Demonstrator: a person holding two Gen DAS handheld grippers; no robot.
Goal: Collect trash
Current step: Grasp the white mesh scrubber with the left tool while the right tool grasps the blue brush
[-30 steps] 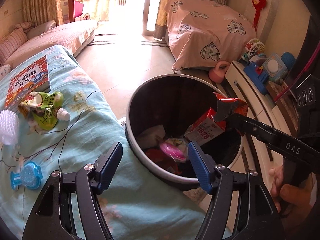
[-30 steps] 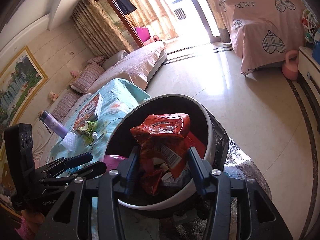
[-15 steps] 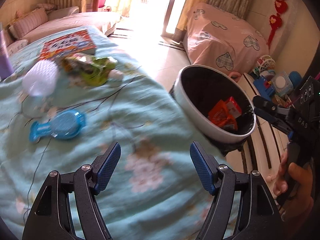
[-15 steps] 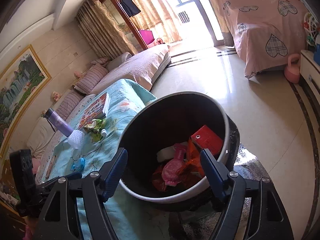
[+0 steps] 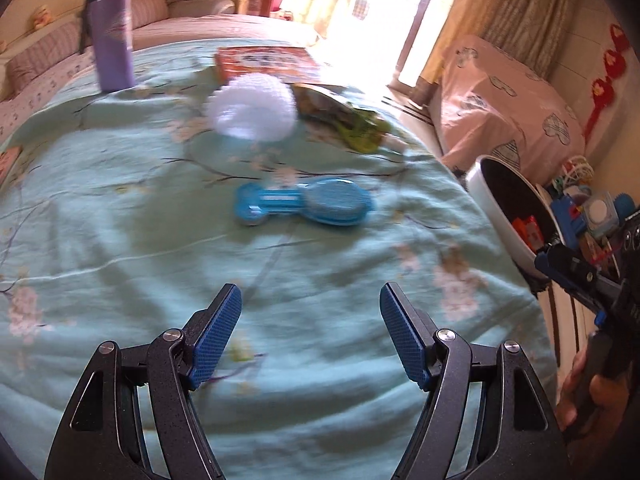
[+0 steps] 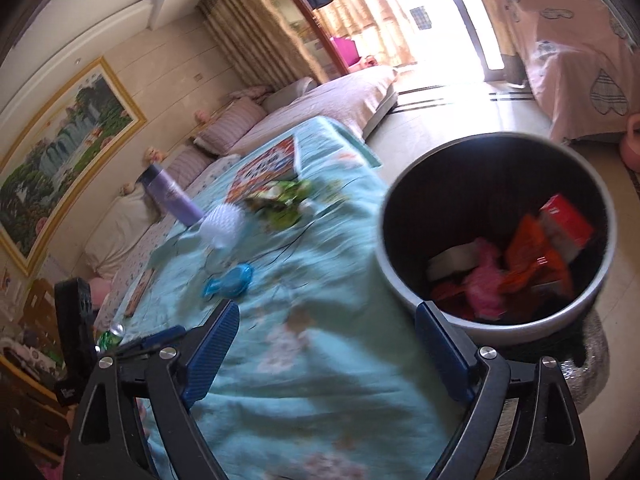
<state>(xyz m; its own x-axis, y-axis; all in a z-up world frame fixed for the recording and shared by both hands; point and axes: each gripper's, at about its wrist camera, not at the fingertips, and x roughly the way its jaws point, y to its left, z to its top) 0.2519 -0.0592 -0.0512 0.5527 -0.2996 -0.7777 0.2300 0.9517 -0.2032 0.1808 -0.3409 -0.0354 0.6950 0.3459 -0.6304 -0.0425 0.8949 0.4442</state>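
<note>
The left gripper (image 5: 310, 336) is held released above the turquoise cloth (image 5: 120, 208), with nothing between its pads. The right gripper (image 6: 326, 350) is likewise empty; its jaws have just been opening, and the red wrapper (image 6: 534, 264) lies inside the trash bin (image 6: 596, 184) among other discarded packaging. The remaining trash is judged to be the green wrapper (image 5: 352, 120), which lies on the cloth at the far side, touching the edge of the red book (image 5: 264, 62) and just beside the white bristled brush (image 5: 252, 106). For the step in hand, the left gripper should be advanced over the cloth toward the green wrapper, with the jaws kept wide until both pads straddle the crumpled foil; closure should be made on the wrapper alone, so that neither cloth nor book corner is pinched. The blue brush (image 5: 308, 204) lies between the gripper and the wrapper and should be passed over, not pushed. The white bristled brush partly screens the wrapper's near edge, so an approach from the right of it is advised. The purple tumbler (image 5: 110, 36) stands upright well apart at the far left and is no obstacle. The bin stands just beside the cloth's right edge, giving a short carry once the wrapper is lifted.
</note>
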